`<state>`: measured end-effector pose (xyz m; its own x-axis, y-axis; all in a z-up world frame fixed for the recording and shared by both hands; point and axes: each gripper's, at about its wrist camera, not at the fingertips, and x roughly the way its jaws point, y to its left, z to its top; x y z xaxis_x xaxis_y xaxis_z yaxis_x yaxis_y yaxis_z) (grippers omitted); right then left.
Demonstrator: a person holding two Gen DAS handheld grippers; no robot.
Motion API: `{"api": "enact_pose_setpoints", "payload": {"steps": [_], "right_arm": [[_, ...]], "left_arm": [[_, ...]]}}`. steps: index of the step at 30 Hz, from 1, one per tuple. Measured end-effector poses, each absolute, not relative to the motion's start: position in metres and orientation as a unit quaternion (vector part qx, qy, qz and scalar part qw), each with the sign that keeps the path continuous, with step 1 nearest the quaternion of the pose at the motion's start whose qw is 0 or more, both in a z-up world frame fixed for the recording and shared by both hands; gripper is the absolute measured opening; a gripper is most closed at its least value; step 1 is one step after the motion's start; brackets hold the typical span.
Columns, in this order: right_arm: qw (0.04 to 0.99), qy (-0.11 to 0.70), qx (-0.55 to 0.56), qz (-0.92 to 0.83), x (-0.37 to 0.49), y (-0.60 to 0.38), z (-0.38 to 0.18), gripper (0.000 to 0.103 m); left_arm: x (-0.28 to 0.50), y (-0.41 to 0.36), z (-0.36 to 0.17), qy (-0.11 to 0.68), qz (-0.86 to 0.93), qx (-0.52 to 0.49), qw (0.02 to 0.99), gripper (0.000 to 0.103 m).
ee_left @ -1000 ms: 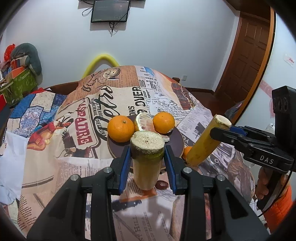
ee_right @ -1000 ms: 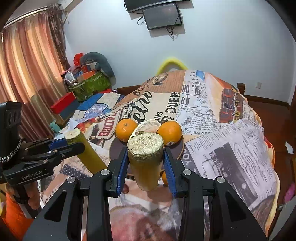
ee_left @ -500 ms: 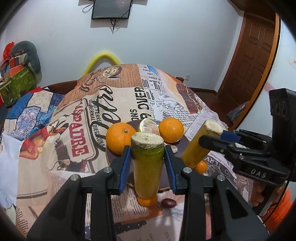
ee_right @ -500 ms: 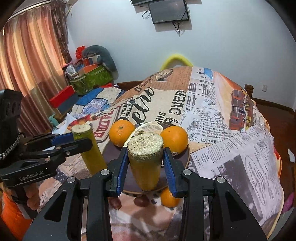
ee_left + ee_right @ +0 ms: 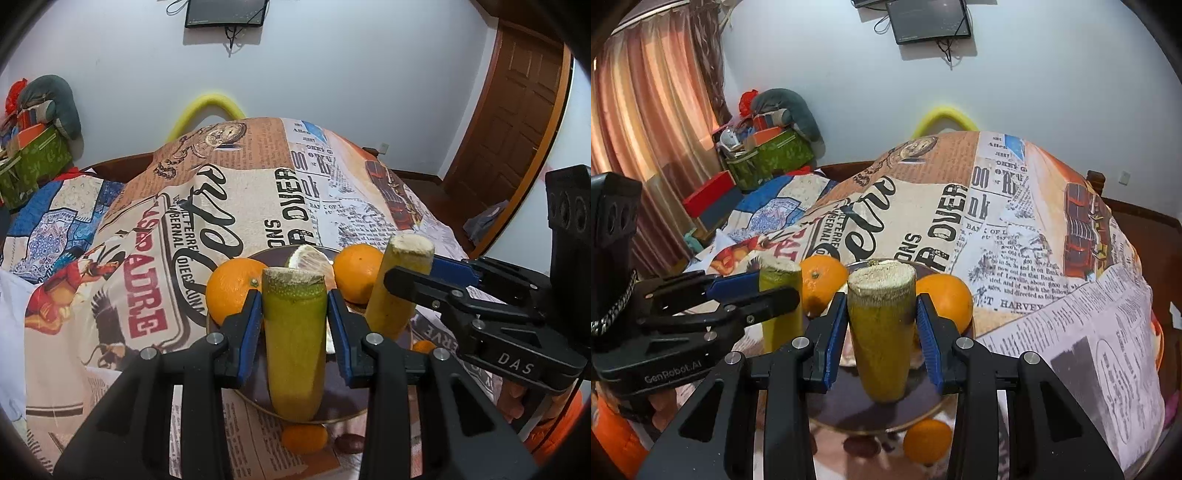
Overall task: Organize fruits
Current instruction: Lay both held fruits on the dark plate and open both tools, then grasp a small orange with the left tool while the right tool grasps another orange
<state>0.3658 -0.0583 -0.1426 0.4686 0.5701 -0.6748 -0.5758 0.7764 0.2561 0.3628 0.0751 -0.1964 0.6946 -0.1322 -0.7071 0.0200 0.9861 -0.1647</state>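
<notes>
Newsprint-patterned cloth covers the worktop under a pale wall with a dark screen, and everything I care about is read off the dark plate near its front edge. My left gripper is clamped on a green-yellow cane piece, blue pads tight on both sides; the piece stands nearly upright, cut end up, with its lower end over the plate's near rim. My right gripper grips a second cane piece the same way, upright over the plate's near half. In the left view that second piece leans at the plate's right side, so the two pieces hang side by side over the plate, apart from each other. Behind them on the plate sit two oranges with a peeled citrus half between. A small orange and a dark brown fruit lie off the plate on the cloth, just in front of its rim. I judge the coming move is straight down for both hands, and laying the long axes flat needs the bare near half, clear of the oranges.
</notes>
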Motion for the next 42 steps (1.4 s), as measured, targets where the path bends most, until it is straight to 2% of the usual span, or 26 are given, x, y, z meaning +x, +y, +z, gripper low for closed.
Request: {"api": "enact_pose_setpoints", "payload": {"steps": [13,32,42], "right_arm": [[0.856,0.396,-0.028,0.331,0.364,-0.062,-0.139,0.035],[0.850,0.434,-0.040,0.295,0.314,-0.113,-0.158,0.036],[0.836,0.462,-0.039,0.293,0.311,-0.117,-0.181,0.037]], "left_arm": [[0.348,0.077,-0.182,0.368,-0.034,-0.057,0.928,0.036],[0.290,0.071,-0.220,0.436,-0.041,-0.056,0.897,0.036],[0.290,0.060,-0.245,0.469,-0.052,-0.058,0.880,0.037]]}}
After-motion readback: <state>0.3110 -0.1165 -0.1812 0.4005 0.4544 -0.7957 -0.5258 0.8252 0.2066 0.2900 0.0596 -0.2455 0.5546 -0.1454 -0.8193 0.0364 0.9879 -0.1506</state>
